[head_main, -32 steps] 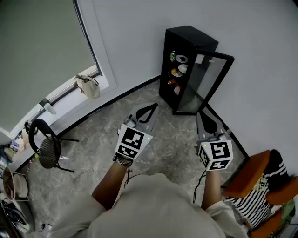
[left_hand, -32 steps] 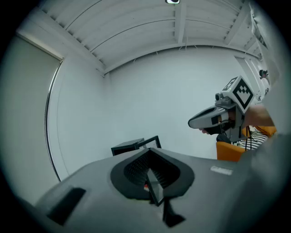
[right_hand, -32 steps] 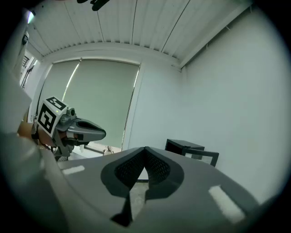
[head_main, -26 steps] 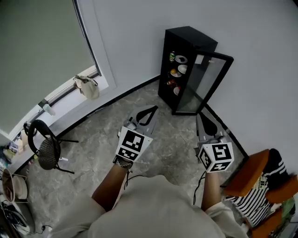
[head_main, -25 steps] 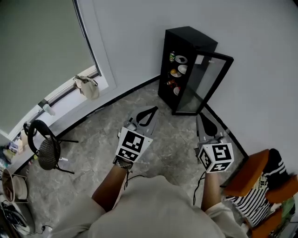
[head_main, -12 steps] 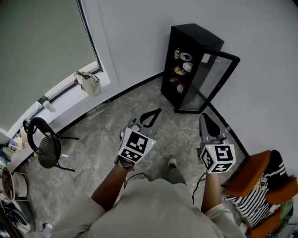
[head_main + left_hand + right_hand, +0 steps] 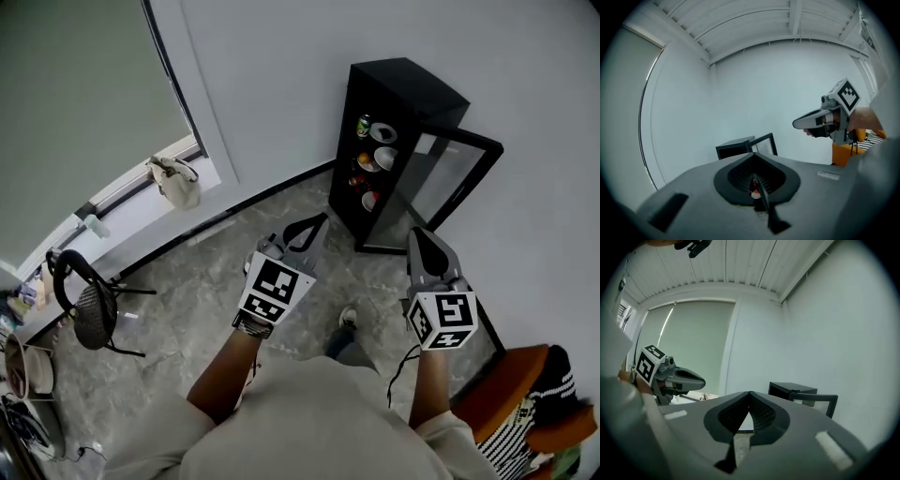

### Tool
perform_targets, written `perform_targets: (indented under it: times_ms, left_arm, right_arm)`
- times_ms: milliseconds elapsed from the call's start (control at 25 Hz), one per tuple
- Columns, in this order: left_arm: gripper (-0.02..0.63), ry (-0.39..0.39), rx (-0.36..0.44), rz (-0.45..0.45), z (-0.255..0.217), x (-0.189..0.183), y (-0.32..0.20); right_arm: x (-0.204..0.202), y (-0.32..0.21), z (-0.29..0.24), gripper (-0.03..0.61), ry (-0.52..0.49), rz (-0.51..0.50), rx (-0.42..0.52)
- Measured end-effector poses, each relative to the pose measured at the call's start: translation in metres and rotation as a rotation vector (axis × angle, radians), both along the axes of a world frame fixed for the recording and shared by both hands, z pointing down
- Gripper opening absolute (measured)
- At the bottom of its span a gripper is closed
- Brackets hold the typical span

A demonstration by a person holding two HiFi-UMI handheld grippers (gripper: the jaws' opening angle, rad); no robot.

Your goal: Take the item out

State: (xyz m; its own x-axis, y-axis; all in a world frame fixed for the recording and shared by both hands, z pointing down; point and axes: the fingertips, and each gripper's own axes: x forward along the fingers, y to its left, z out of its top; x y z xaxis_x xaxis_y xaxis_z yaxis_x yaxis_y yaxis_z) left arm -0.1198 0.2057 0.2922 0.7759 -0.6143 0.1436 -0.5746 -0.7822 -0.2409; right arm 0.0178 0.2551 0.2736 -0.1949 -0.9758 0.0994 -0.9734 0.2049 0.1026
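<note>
Left gripper [image 7: 322, 219] and right gripper [image 7: 419, 233] face an open cabinet [image 7: 412, 90]
Both sets of jaws are closed on nothing. The black cabinet stands apart against the wall, its glass door [image 7: 457, 176] open, with a can [image 7: 364, 126] and dishes [image 7: 382, 134] on its shelves.

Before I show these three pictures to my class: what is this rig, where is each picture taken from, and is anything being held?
There is no robot here: a person holds a two-jaw gripper in each hand. The head view comes from a camera on the person's head, looking down. In it the left gripper and right gripper point toward a black cabinet. Its glass door stands open, with a can and dishes on the shelves. The other two pictures come from cameras riding on the grippers, looking along the jaws. Both grippers are shut and hold nothing.
</note>
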Motion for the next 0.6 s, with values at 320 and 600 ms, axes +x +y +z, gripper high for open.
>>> perform_targets:
  times_ms: [320, 600]
  left_arm:
    - [0.003, 0.005, -0.042, -0.04, 0.001, 0.077, -0.097]
    - [0.003, -0.011, -0.066, -0.069, 0.006, 0.127, -0.156]
  right_arm:
    - [0.083, -0.101, -0.002, 0.008, 0.026, -0.027, -0.023]
    - [0.121, -0.168, 0.002, 0.008, 0.017, -0.092, -0.043]
